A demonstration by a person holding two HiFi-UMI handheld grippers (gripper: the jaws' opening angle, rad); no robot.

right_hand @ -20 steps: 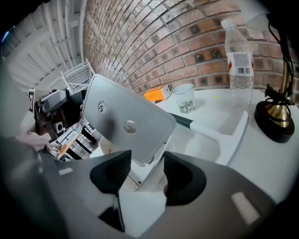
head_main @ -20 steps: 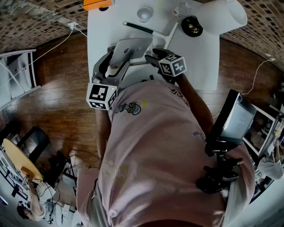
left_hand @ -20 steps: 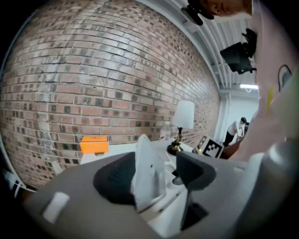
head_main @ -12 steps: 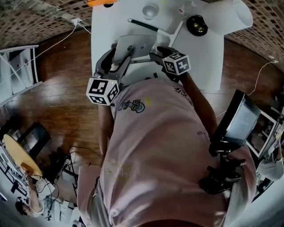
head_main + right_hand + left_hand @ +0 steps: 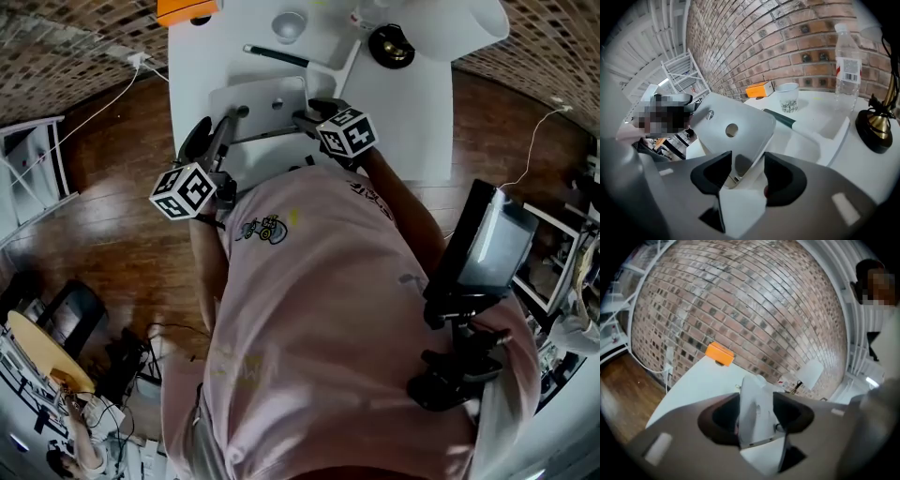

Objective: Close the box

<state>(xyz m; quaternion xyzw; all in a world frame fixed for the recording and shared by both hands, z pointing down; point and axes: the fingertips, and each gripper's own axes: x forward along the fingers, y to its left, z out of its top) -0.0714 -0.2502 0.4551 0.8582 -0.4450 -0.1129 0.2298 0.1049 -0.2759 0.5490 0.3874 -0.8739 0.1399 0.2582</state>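
A flat white plastic box sits on the white table towards its near left corner, right in front of the person. The two tools meet it from the near side.

The left gripper comes in at the box's left side. Its dark pads are pressed against both faces of the smooth, hard white lid, which that gripper view shows edge-on as a thin upright slab.

The right gripper is at the box's right side. Its jaws are drawn in narrow around a rounded corner of the same lid, which is tilted up. This broad face has a round hole and a small screw head.

Further back on the table:
- A boxy orange block stands at the far left corner.
- A white paper cup stands near the far edge.
- A clear ribbed plastic bottle stands to the right of the cup.
- A black and brass lamp base is nearer the right side.

A rough brick wall stands behind the table.
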